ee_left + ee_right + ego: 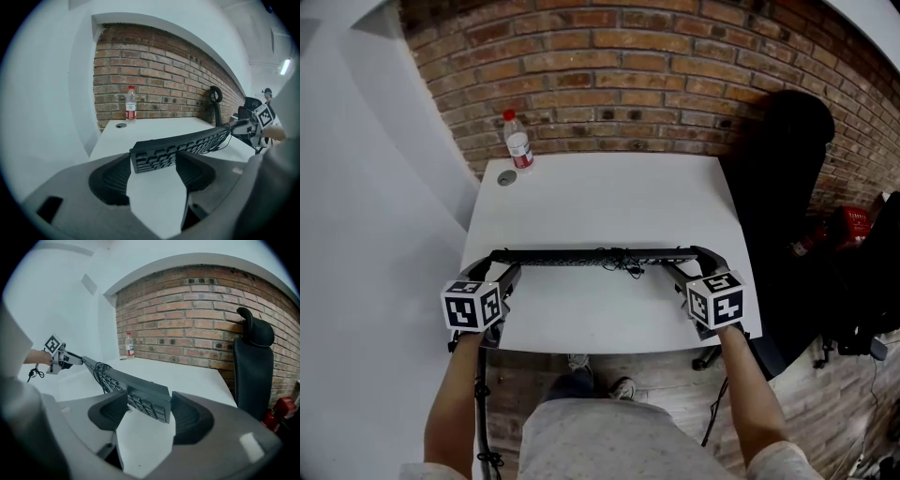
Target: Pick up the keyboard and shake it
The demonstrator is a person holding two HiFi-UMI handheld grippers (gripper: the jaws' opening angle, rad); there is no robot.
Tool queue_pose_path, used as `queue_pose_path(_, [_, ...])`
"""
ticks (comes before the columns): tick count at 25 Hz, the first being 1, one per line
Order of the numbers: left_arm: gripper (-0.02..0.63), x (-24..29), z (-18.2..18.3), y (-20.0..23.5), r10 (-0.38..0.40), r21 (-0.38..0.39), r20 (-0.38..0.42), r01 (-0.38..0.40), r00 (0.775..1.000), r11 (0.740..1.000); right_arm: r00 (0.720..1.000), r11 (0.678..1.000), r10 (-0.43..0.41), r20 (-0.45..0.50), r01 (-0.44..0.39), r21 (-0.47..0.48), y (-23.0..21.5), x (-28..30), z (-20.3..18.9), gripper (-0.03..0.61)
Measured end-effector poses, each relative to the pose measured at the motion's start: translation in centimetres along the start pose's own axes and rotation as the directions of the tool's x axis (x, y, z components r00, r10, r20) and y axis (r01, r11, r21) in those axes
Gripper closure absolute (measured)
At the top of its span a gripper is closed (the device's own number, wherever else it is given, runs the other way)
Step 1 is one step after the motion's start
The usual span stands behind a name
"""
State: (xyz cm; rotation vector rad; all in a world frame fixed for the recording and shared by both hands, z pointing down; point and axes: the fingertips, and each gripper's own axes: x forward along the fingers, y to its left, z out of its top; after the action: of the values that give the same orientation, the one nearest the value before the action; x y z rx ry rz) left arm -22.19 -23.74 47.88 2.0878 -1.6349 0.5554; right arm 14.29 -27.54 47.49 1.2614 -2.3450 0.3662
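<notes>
Left gripper [501, 266] is clamped on the left end of the keyboard [600, 256], and the right gripper [694, 262] is clamped on the right end. In the left gripper view the gripper's [153, 162] two ribbed pads press on either side of the keyboard's [192, 141] short end. The right gripper view shows the same hold, with the right gripper [148, 407] closed on the other end of the keyboard [117, 376].

The keyboard stretches straight between the two grippers, turned on edge with its keys facing the person, over the near half of the white worktop [600, 197]. A bundle of dark cable [625, 265] sits at its middle. A water bottle [517, 141] stands at the worktop's far left corner against the brick wall [619, 56], well apart from the keyboard.
</notes>
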Motion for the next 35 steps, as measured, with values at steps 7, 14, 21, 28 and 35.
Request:
queue_pose_path(7, [0.324,-1.0,-1.6,-0.5,0.032,0.018,-0.026,-0.032,0.999,0.999,1.000,0.999,0.004,-0.028,-0.005,-0.052,0.5,-0.9,-1.2,0.288])
queue_pose_path(14, [0.328,-1.9,-3.4,-0.6,0.021,0.054,-0.051,-0.018,0.998,0.998,0.998,0.994,-0.027,-0.051,0.022,-0.108,1.5,-1.7,-2.6,0.303])
queue_pose_path(21, [0.330,-2.3,-5.7,-0.4,-0.041,0.067,-0.090,0.047,0.995,0.997,0.985,0.984,-0.110,-0.131,0.090,-0.153,2.9,-2.6,-5.0,0.316])
queue_pose_path(28, [0.330,-2.1,-7.7,-0.4,-0.074,0.070,-0.118,0.082,0.990,0.994,0.971,0.960,-0.180,-0.160,0.138,-0.242,4.0,-2.9,-6.9,0.321])
queue_pose_path(35, [0.328,-1.9,-9.4,-0.6,-0.086,0.110,-0.176,0.107,0.981,0.988,0.957,0.935,-0.201,-0.210,0.124,-0.331,4.4,-2.9,-8.3,0.318])
